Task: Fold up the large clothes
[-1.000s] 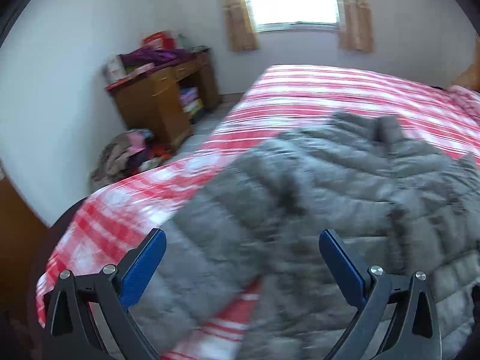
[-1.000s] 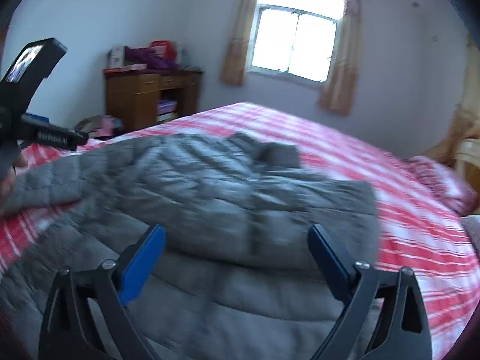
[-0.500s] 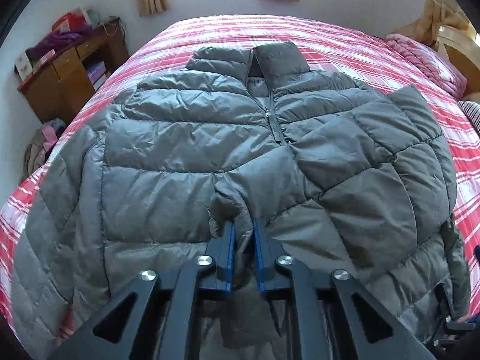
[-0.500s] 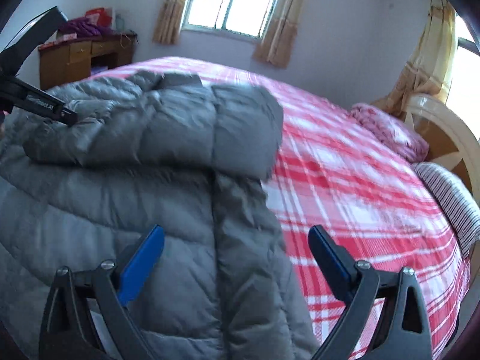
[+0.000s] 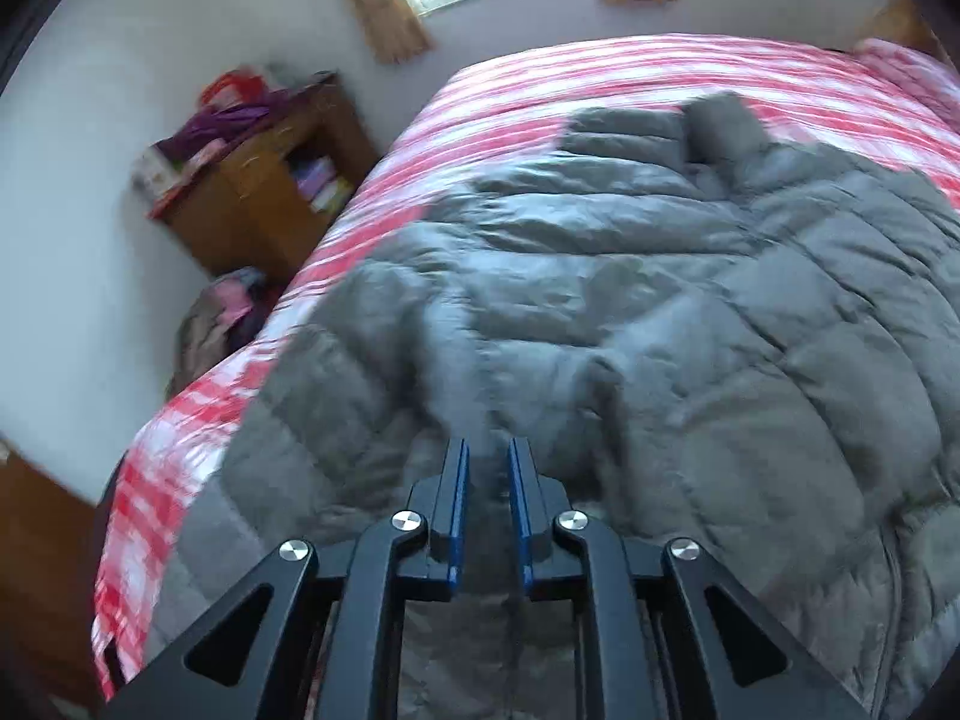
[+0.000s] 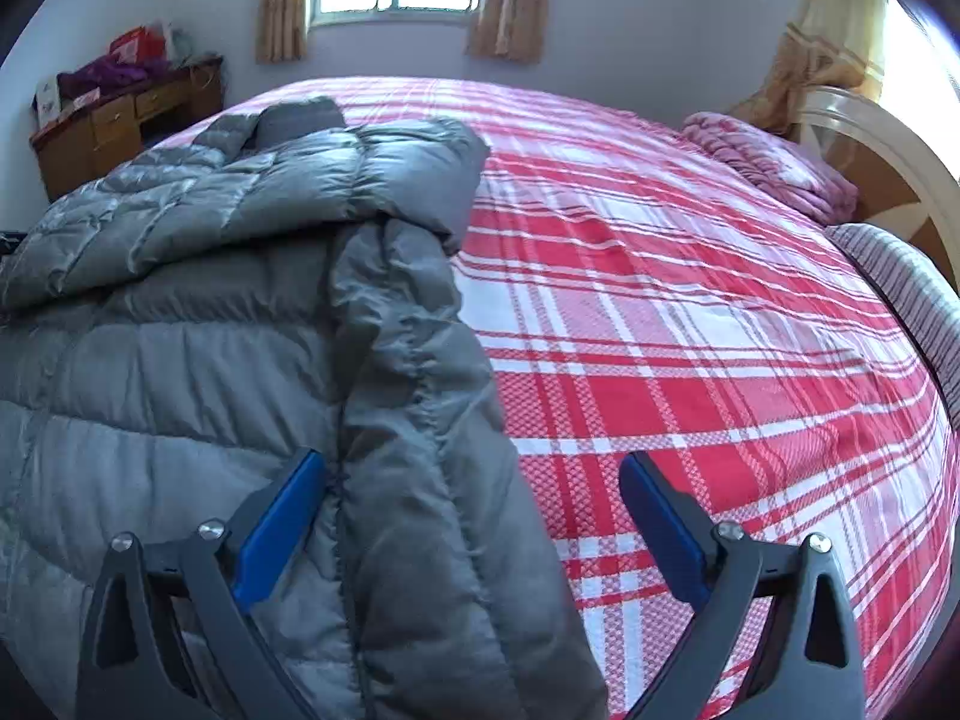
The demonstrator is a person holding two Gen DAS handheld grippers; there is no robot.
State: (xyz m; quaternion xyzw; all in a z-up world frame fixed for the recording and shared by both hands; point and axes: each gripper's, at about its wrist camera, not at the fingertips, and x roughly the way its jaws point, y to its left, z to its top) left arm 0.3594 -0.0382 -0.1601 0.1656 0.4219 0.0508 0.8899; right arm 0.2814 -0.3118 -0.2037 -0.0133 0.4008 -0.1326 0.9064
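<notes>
Jacket [image 5: 660, 312], grey and quilted, lies spread on the red checked bed cover [image 6: 690, 300]. Its long axis runs straight away from both pairs of jaws: the hem is close under them and the collar is far ahead, toward the window.

The left gripper [image 5: 486, 480] has its jaws almost together. They have just been closing and then gave way a little, and a grey fold of the jacket sits in the narrow gap between the blue pads, so they seem clamped on it. The picture is blurred, and I cannot tell which part of the jacket this fold is.

The right gripper [image 6: 474, 516] has its jaws wide apart and holds nothing. The jacket's outer side edge, a long padded strip, passes between them from near to far. It lies close to the left pad, and only bed cover is in front of the right pad.

In my judgement the right gripper is the nearer one to this free edge. It would need to go a little left and down before it can close on the strip.
</notes>
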